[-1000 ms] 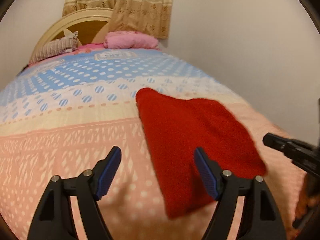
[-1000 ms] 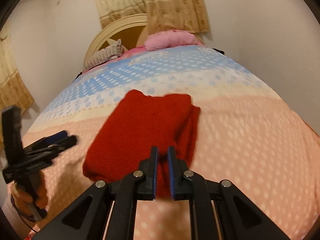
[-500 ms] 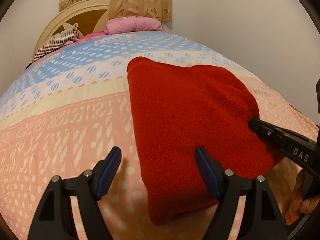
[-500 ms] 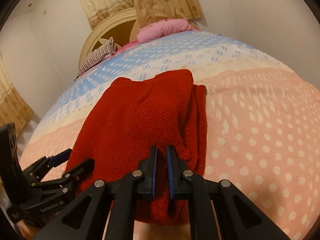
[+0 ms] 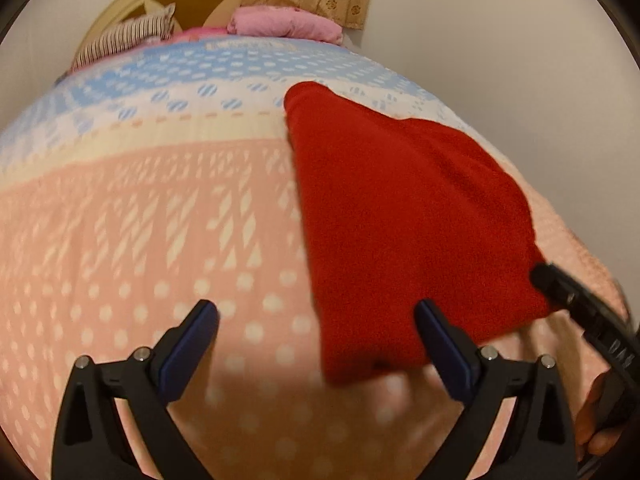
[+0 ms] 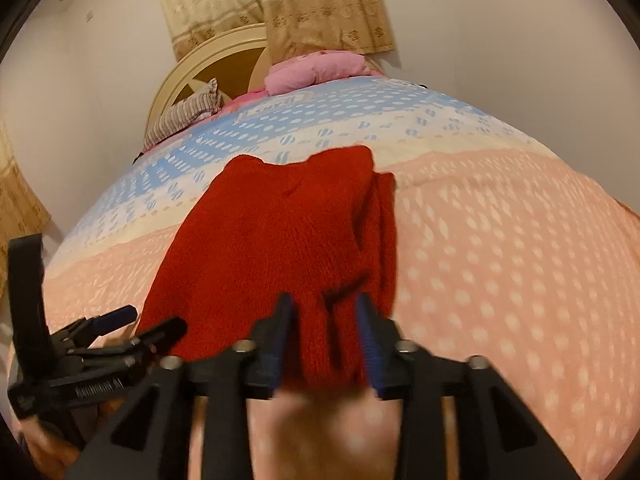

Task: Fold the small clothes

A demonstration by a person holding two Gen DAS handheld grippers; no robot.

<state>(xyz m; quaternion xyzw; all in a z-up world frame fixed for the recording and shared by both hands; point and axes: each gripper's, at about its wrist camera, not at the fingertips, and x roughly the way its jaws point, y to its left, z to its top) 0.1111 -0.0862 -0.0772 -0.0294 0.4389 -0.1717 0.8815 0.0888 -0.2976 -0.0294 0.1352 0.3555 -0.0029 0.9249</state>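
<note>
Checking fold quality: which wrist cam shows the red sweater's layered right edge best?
Right wrist: the red sweater lies centred, its stacked layers visible along the right edge. Left wrist shows it off to the right, that edge hidden.

Sweater (image 6: 280,240) flat on the bed (image 6: 500,260), pillows (image 6: 316,70) behind it at the headboard (image 6: 224,60), curtain (image 6: 280,0) behind that, left gripper (image 6: 120,330) left of the sweater's near edge
</note>
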